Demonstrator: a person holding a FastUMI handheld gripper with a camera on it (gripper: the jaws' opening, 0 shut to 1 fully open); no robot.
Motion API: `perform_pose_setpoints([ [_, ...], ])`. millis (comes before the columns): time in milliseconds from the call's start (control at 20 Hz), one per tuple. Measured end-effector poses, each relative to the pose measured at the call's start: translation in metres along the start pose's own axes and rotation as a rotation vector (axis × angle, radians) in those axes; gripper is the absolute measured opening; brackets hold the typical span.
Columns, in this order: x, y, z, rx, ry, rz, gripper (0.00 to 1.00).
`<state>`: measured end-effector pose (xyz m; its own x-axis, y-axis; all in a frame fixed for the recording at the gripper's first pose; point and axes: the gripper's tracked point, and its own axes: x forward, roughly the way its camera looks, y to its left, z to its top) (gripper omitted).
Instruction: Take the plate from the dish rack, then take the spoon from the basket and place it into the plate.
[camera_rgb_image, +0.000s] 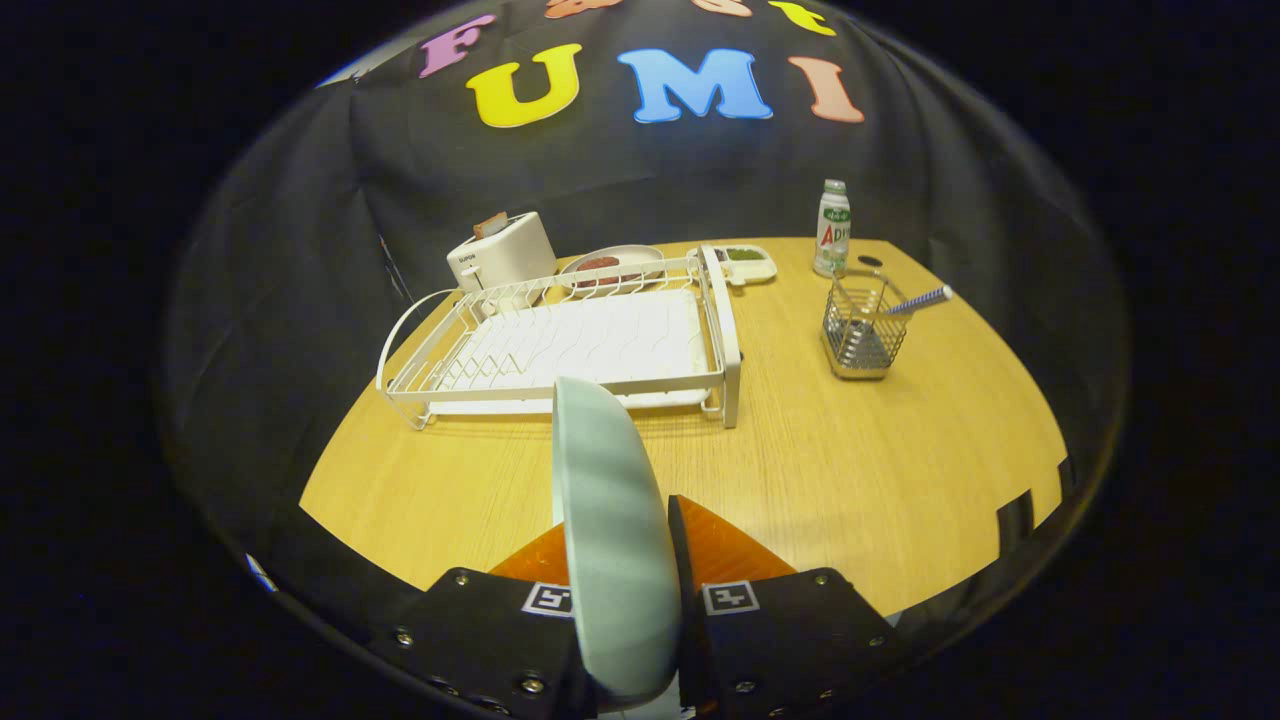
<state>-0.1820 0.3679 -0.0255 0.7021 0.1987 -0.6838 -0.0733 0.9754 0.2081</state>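
A pale green plate (610, 530) stands on edge between my fingers, and my gripper (622, 545) is shut on it, lifted above the wooden table (850, 470). Beyond the plate sits the white wire dish rack (570, 345), with no dishes in its slots. To the right of the rack stands a small wire basket (858, 335) with a spoon (915, 301) leaning out of it, its blue-and-white handle pointing right.
Behind the rack are a white toaster (500, 253), a plate with food (612, 266) and a small white tray (745, 262). A white bottle (832, 229) stands behind the basket. The table's front edge curves close below my fingers.
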Motion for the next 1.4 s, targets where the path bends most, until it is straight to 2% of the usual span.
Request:
perform_pose_setpoints([
  [300, 0.026, 0.027, -0.011, 0.146, 0.055, 0.149, 0.30],
  [500, 0.049, 0.049, -0.012, 0.221, 0.094, 0.210, 0.30],
  [600, 0.060, 0.053, -0.020, 0.212, 0.126, 0.191, 0.32],
  [650, 0.065, 0.053, -0.021, 0.210, 0.137, 0.189, 0.37],
  [750, 0.071, 0.059, -0.021, 0.214, 0.138, 0.193, 0.40],
  [800, 0.072, 0.054, -0.024, 0.190, 0.147, 0.157, 0.40],
  [850, 0.072, 0.052, -0.024, 0.172, 0.151, 0.147, 0.49],
  [950, 0.077, 0.049, -0.024, 0.148, 0.150, 0.131, 0.56],
  [1000, 0.079, 0.043, -0.027, 0.126, 0.155, 0.106, 0.63],
  [1100, 0.080, 0.035, -0.031, 0.105, 0.166, 0.079, 0.96],
  [1400, 0.071, 0.031, -0.011, 0.116, 0.082, 0.061, 0.98],
])
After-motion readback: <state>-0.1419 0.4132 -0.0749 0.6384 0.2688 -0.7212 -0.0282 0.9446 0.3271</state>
